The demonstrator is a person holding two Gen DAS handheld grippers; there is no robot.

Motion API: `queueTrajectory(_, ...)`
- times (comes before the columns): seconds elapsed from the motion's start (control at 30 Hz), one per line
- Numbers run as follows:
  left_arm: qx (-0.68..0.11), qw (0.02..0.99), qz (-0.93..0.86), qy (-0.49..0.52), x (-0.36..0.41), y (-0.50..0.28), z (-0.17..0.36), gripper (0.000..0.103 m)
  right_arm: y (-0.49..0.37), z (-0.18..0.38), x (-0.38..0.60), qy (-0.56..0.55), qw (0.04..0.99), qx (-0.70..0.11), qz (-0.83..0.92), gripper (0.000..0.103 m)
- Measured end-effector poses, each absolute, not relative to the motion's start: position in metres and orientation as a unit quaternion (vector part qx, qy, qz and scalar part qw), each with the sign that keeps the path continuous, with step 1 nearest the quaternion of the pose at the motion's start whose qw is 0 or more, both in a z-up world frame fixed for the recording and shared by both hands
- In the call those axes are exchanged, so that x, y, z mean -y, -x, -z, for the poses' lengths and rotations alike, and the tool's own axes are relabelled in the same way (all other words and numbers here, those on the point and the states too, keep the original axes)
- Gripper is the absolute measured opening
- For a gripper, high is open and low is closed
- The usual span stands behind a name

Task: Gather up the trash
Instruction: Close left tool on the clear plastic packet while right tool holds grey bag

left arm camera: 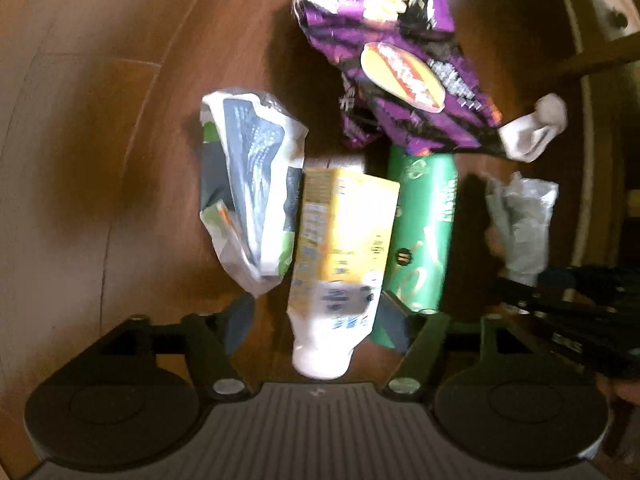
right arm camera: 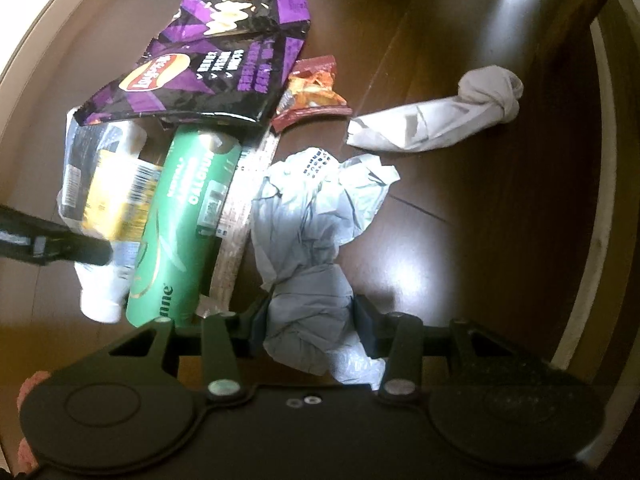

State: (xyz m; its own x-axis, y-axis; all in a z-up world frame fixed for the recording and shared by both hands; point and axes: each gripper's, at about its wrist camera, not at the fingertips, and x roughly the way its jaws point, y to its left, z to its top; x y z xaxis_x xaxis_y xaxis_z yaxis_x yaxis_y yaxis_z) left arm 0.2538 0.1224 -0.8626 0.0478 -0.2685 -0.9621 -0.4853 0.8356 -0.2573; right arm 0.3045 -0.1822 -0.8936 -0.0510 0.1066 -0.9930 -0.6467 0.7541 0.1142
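A pile of trash lies on a dark wooden floor. My left gripper (left arm camera: pixel 320 316) is open around a yellow and white squeeze bottle (left arm camera: pixel 344 248); its fingers stand apart from the bottle's sides. Next to the bottle lie a green tube can (left arm camera: pixel 424 232), a white and blue wrapper (left arm camera: pixel 248 184) and a purple chip bag (left arm camera: pixel 400 48). My right gripper (right arm camera: pixel 310 320) is shut on a crumpled grey plastic bag (right arm camera: pixel 312 240). The can (right arm camera: pixel 180 224), bottle (right arm camera: pixel 104 208) and chip bag (right arm camera: pixel 216 56) lie left of it in the right wrist view.
A knotted white paper wad (right arm camera: pixel 448 116) lies to the far right, and a small red snack wrapper (right arm camera: pixel 312 92) lies beside the chip bag. A long paper strip (right arm camera: pixel 240 216) lies under the can. White baseboard (right arm camera: pixel 592 208) curves along the right.
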Motion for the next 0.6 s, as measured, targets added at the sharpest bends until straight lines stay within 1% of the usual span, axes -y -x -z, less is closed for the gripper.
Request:
queueTrajectory(0.1,-0.672,0.681,-0.1,0.274,-0.141,-0.252,0.847,0.07,-0.307,0.895,0.184,0.193,0.659,-0.67,-0.283,0.045)
queueTrajectory(0.17,-0.662,0.683,-0.131,0.28,-0.159,-0.257,0.847,0.07,-0.311,0.895,0.185,0.189,0.66,-0.67,-0.283,0.045)
queueTrajectory(0.27,-0.66,0.68,-0.163,0.275,-0.175,-0.27,0.862,0.07,-0.315,0.897,0.186,0.186,0.661,-0.67,-0.282,0.045)
queueTrajectory(0.37,-0.671,0.677,-0.17,0.251,-0.174,-0.286,0.883,0.069,-0.318,0.899,0.187,0.185,0.663,-0.669,-0.28,0.045)
queueTrajectory(0.43,-0.673,0.672,-0.174,0.257,-0.176,-0.291,0.892,0.068,-0.319,0.901,0.187,0.185,0.664,-0.669,-0.279,0.045)
queueTrajectory(0.47,-0.672,0.669,-0.177,0.262,-0.177,-0.293,0.895,0.056,-0.32,0.903,0.186,0.185,0.664,-0.669,-0.279,0.045)
queueTrajectory(0.5,-0.673,0.665,-0.179,0.269,-0.178,-0.293,0.898,0.046,-0.32,0.903,0.187,0.184,0.664,-0.669,-0.279,0.045)
queueTrajectory(0.53,-0.676,0.661,-0.179,0.274,-0.179,-0.294,0.9,0.028,-0.32,0.904,0.187,0.185,0.664,-0.668,-0.279,0.045)
queueTrajectory(0.57,-0.68,0.658,-0.177,0.271,-0.176,-0.295,0.903,0.023,-0.32,0.904,0.187,0.186,0.665,-0.667,-0.28,0.045)
queueTrajectory(0.6,-0.682,0.66,-0.174,0.264,-0.174,-0.296,0.903,0.02,-0.32,0.904,0.187,0.186,0.665,-0.667,-0.279,0.045)
